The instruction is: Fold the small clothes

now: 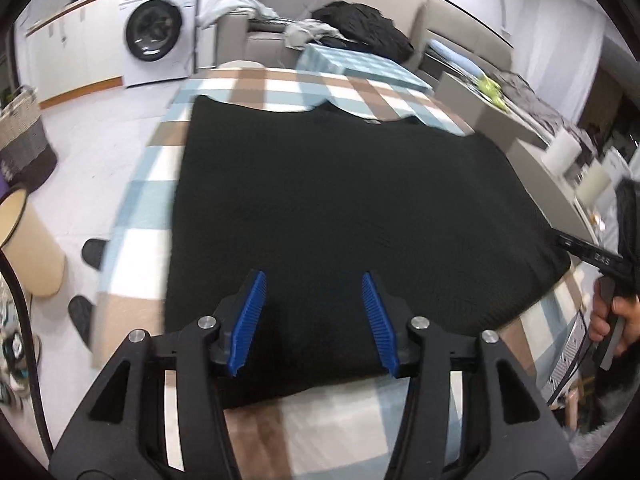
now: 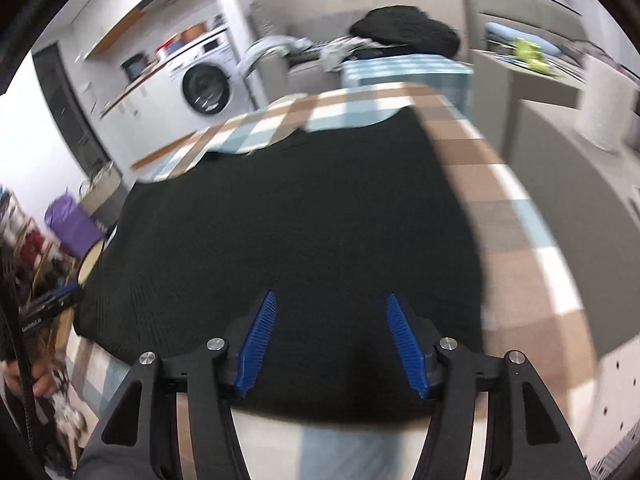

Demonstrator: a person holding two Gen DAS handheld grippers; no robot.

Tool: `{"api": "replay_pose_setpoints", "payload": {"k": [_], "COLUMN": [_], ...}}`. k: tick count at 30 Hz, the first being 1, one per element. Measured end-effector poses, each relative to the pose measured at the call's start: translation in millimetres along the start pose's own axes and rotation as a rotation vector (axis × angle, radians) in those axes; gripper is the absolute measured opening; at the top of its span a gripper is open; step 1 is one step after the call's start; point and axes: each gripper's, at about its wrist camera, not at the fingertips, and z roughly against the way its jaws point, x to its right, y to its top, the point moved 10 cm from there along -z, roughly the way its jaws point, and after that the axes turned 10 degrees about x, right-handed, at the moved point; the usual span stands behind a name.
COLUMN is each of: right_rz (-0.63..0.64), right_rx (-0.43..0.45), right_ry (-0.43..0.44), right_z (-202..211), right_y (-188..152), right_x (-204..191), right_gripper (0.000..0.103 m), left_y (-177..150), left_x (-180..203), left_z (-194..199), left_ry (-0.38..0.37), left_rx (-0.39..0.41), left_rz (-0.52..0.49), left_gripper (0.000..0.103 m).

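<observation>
we see a table under a checked cloth (image 1: 224,88) of brown, pale blue and white squares, and it takes up most of both views. spread flat on it lies a black knit garment (image 1: 340,208), the largest thing on the table; its neckline sits at the far edge and its near hem lies just under our two tools. in the right wrist view the same garment (image 2: 280,232) covers the left and middle of the cloth, with bare checks running down its right side.

behind the table stands a white washing machine (image 1: 154,34) against the wall, and near it a heap of dark clothes (image 1: 360,28) rests on a pale sofa. on the floor at the left we make out a woven basket (image 1: 20,128).

the left gripper (image 1: 314,320) hangs over the near part of the garment, its blue pads (image 1: 250,324) spread apart with nothing pinched between them. the right gripper (image 2: 332,344) hangs likewise over the near hem, its fingers released and only cloth seen far below the gap. at the right edge of the left wrist view a hand (image 1: 618,316) clasps the handle of the other tool.
</observation>
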Motion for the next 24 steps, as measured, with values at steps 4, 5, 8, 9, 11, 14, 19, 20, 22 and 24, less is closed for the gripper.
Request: {"api": "replay_pose_setpoints", "payload": {"k": [4,5,8,9,11,14,19,20,22,24], "right_rz": [0.048,0.065,0.139,0.153,0.165,0.161,0.159,0.153,0.142,0.157], "right_rx": [-0.039,-0.048,-0.075,-0.075,-0.071,-0.074,-0.072,-0.068,-0.078,-0.077], "right_ry": [0.053,0.054,0.039,0.033,0.039,0.041,0.046,0.060,0.091,0.109], "right_z": [-29,-34,-42,-42,-39,-33,-33,-35,-42,-46], "right_y": [-12,-15,-26,-30,-35,-39,-34,-33,-32,-31], "right_x": [-33,-37,-44,-42,-40,-33,-39,-45,-59,-72], "right_gripper": [0.061,0.061,0.063,0.066,0.067,0.068,0.070,0.070,0.070,0.070], "left_y": [-22,-27,-40,-43,-47,-47,-30,-26,-21,-17], "left_x": [10,11,13,15,15,16,26,30,42,57], "left_z": [-16,-17,-14,-14,-11,-8,-6,-8,-13,-24], "left_ry": [0.006,0.009,0.016,0.016,0.015,0.005,-0.013,-0.017,-0.034,-0.050], "left_rx": [-0.068,-0.082,-0.084,-0.089,-0.094,-0.098,-0.062,-0.053,-0.048,-0.054], "left_rz": [-0.058,-0.068,-0.102,-0.113,-0.122,-0.104,-0.082,-0.082,-0.075,-0.083], "left_gripper": [0.047,0.047,0.047,0.048,0.048,0.048,0.050,0.052,0.053,0.053]}}
